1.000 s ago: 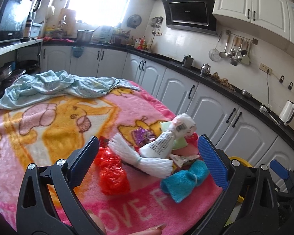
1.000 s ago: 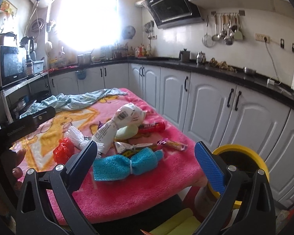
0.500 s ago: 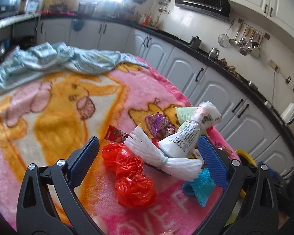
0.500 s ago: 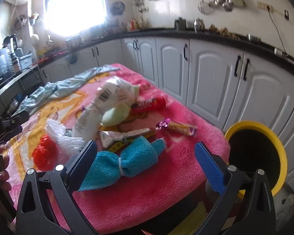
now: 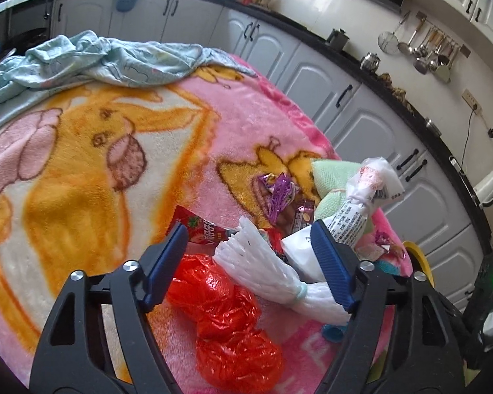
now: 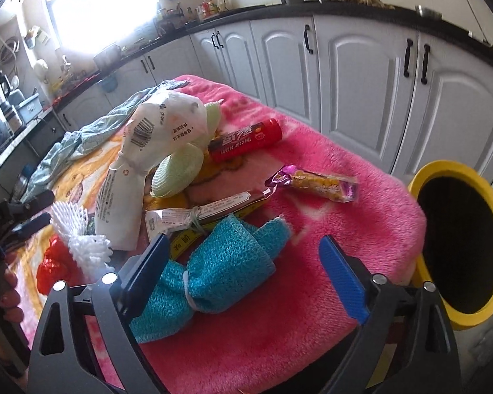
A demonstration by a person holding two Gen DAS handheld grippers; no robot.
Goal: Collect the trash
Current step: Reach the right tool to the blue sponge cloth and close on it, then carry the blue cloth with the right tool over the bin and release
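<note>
Trash lies on a pink blanket [image 5: 82,164]. My left gripper [image 5: 249,262] is open just above a white foam net [image 5: 263,266] and a red plastic bag [image 5: 226,321]. A white tied bag [image 5: 348,220], purple wrappers [image 5: 279,193] and a green net [image 5: 332,180] lie beyond. My right gripper [image 6: 243,279] is open over a blue mesh bundle [image 6: 220,272]. Beyond it lie a tied wrapper [image 6: 210,213], a purple-yellow snack wrapper [image 6: 315,182], a red tube [image 6: 246,139] and the white bag [image 6: 141,151]. A yellow-rimmed bin [image 6: 457,246] stands at the right, below the table edge.
A light blue cloth [image 5: 92,62] is crumpled at the blanket's far side. White kitchen cabinets [image 6: 361,65] run along the wall behind the table. The table edge [image 6: 410,216] drops off beside the bin.
Both grippers have moved forward and down toward the trash. The left now straddles the foam net and red bag; the right is over the blue bundle. Jaws stay open.
</note>
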